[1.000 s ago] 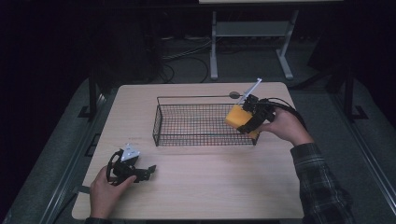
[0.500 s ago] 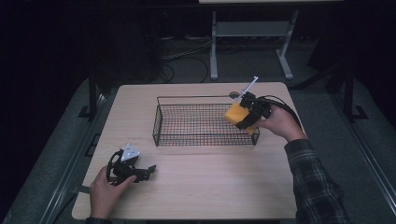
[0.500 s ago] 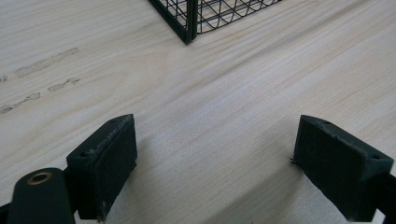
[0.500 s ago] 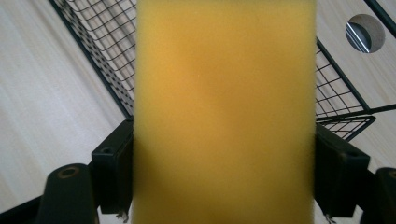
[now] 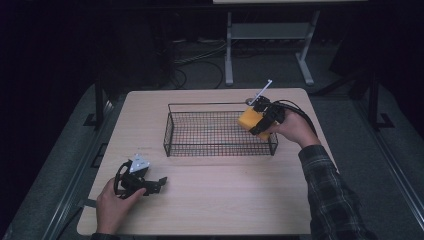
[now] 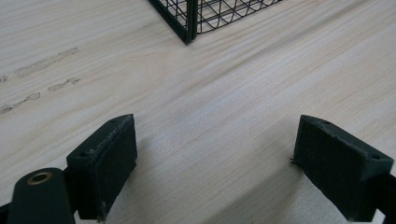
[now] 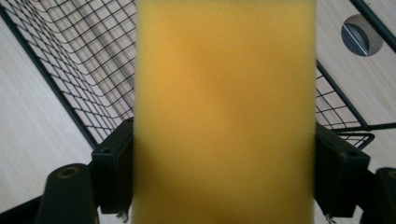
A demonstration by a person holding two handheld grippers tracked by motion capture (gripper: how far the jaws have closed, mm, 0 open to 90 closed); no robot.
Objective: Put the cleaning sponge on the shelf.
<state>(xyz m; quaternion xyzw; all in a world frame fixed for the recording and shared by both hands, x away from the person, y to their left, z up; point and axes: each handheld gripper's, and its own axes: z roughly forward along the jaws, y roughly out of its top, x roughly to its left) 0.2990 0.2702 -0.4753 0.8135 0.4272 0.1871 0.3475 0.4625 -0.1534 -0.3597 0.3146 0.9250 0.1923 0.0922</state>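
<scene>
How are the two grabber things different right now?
The right gripper squeezes a yellow sponge between its jaws; the left gripper has nothing between its wide-open jaws. The right gripper is held up at the wire basket's right end; the left gripper sits low on the table, away from the basket. Both are black, each held in a hand.

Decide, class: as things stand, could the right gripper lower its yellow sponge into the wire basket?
Probably yes. The right gripper holds the yellow sponge over the wire basket at its right end; the basket is open-topped with nothing inside.
</scene>
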